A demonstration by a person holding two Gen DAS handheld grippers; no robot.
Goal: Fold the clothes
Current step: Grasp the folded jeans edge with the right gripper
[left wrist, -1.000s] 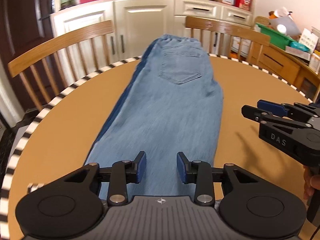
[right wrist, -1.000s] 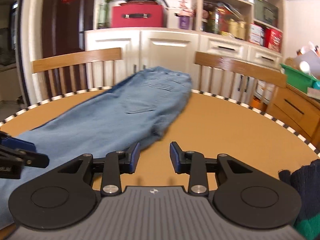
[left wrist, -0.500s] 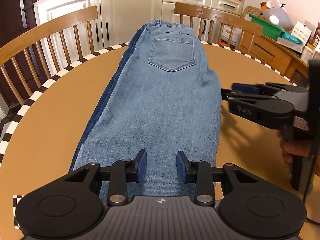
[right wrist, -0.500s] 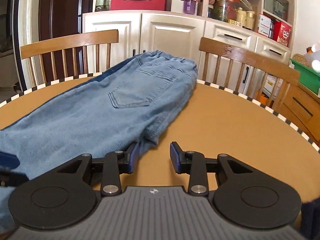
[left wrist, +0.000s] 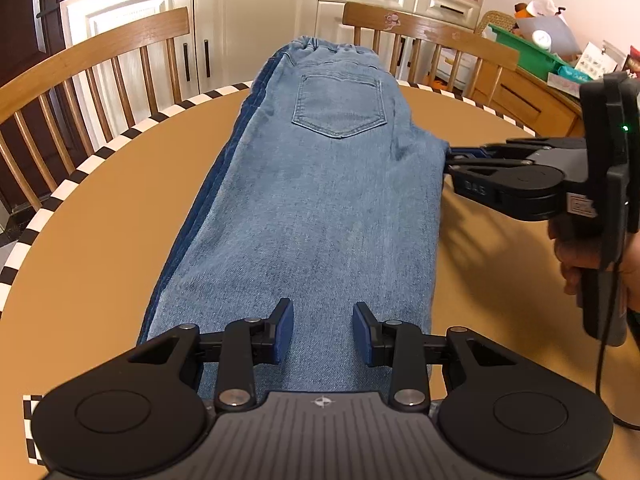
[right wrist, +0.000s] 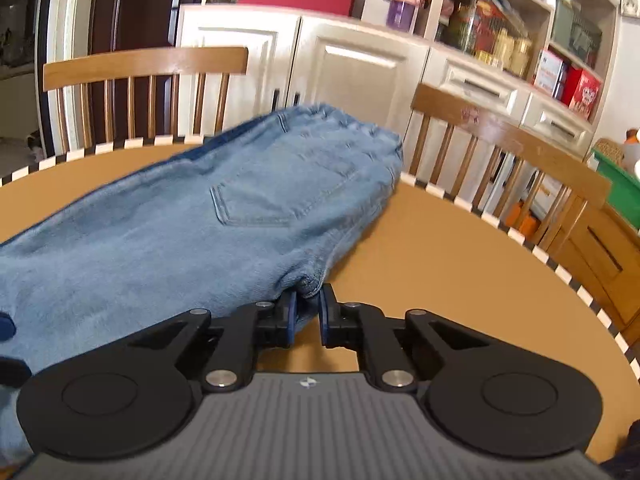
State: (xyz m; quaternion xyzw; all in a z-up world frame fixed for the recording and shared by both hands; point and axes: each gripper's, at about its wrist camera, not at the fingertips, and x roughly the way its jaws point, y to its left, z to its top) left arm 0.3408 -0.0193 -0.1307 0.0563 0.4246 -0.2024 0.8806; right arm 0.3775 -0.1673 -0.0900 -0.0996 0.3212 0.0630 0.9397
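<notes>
At lower centre, the right gripper (right wrist: 307, 312) is closing on a fold of the jeans (right wrist: 192, 236) lying across the table (right wrist: 440, 280).

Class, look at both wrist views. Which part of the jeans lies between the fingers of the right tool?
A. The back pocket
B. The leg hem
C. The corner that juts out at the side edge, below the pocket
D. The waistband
C: in the right wrist view the right tool has its jaws closing on the jutting side corner of the jeans, below the back pocket.
</notes>
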